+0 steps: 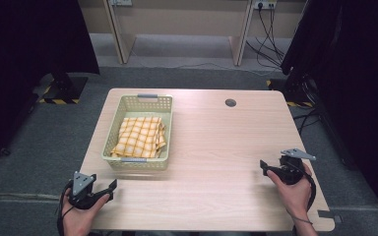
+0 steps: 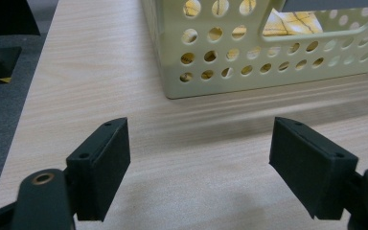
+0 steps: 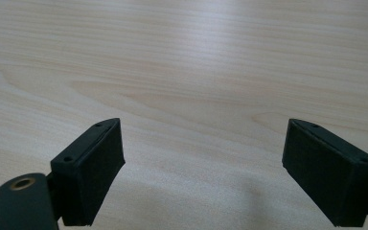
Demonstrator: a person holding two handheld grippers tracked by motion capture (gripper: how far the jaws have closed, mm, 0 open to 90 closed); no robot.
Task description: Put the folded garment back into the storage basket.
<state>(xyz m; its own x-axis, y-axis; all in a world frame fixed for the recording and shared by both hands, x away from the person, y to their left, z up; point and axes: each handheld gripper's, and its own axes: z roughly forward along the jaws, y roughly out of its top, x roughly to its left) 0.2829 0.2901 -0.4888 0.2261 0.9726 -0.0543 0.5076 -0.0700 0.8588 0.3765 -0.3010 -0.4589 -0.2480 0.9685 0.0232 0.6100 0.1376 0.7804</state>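
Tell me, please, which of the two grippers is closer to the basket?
The left gripper, at the table's near left: the perforated yellow-green basket with the checked cloth sits just beyond its open jaws. The right gripper faces bare wood.

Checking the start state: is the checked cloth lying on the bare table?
No, the checked cloth lies folded inside the basket on the table.

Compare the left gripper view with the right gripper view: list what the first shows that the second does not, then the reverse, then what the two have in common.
Left gripper view: the pale perforated basket standing on the table ahead of the left gripper, with the yellow checked cloth visible through its holes and handle slot, plus a strip of grey floor past the table edge.

Right gripper view: nothing extra, just bare wood ahead of the right gripper.

Both: the light wooden table and two black jaws spread wide apart, holding nothing.
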